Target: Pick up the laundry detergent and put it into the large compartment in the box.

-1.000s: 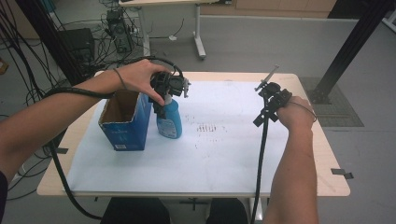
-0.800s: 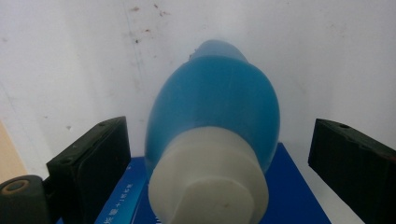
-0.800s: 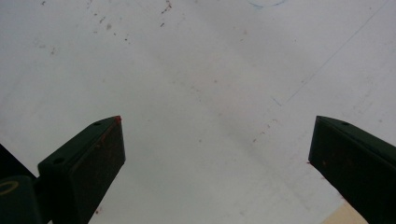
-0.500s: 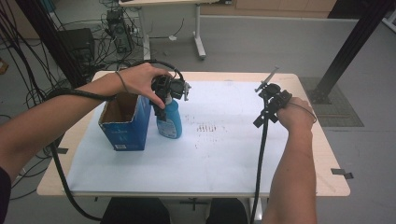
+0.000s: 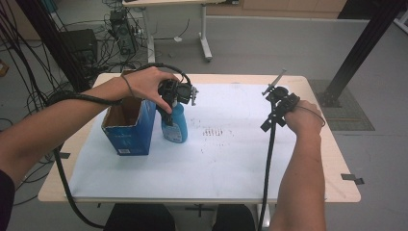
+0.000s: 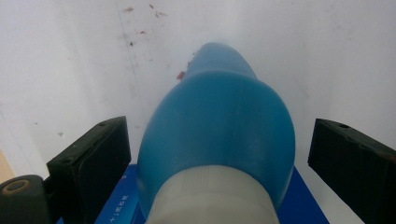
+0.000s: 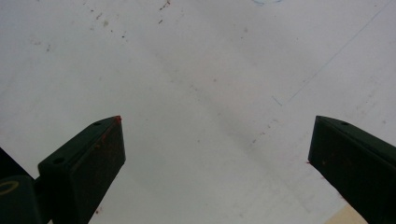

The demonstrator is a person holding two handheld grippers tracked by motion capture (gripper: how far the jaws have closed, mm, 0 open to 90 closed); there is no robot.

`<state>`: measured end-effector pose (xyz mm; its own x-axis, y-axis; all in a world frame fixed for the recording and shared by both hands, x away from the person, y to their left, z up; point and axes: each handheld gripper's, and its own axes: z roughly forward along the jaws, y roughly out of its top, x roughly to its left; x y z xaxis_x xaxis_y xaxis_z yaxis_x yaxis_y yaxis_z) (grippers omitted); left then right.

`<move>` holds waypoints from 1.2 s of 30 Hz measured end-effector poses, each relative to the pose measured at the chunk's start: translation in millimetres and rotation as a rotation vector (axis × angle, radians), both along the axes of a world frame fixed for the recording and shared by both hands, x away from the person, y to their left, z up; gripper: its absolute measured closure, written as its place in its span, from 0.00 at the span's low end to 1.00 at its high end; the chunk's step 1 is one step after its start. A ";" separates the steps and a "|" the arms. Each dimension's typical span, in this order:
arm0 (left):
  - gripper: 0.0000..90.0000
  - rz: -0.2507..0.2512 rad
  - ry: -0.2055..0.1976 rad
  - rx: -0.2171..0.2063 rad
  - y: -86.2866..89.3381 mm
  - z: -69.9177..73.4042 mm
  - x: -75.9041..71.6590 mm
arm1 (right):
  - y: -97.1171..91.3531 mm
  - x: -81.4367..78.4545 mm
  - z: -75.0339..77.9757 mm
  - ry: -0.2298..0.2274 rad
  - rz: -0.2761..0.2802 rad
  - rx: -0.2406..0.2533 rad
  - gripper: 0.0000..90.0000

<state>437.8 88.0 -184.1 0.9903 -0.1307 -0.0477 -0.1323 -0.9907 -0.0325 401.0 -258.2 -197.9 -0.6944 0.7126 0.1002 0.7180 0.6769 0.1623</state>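
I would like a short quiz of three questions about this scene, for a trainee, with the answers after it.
1. True or false: the left hand-held gripper has closed on the blue bottle.
2. What stands beside the bottle on the white sheet? A) an open blue box B) a red cup C) a metal bowl
3. Fill in: between the jaws of the right hand-held gripper there is only the ____.

Key
1. False: the jaws stand wide on both sides of the bottle, apart from it.
2. A, the blue box.
3. white sheet
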 end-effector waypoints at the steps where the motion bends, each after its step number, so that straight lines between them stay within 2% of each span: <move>1: 0.07 0.003 0.004 -0.003 0.6 0.4 1.0 | -0.1 -0.1 0.0 -0.001 -0.001 0.002 0.04; 18: 0.07 0.014 0.001 -0.011 4.2 2.9 1.9 | 0.7 0.0 0.6 -0.003 0.002 0.001 0.04; 25: 0.07 0.015 0.001 -0.027 5.0 5.5 2.7 | 0.8 0.4 -0.4 -0.002 0.004 0.005 0.04; 36: 0.07 0.012 0.006 -0.023 3.2 4.5 3.1 | -0.5 0.4 -0.7 -0.003 0.001 0.007 0.04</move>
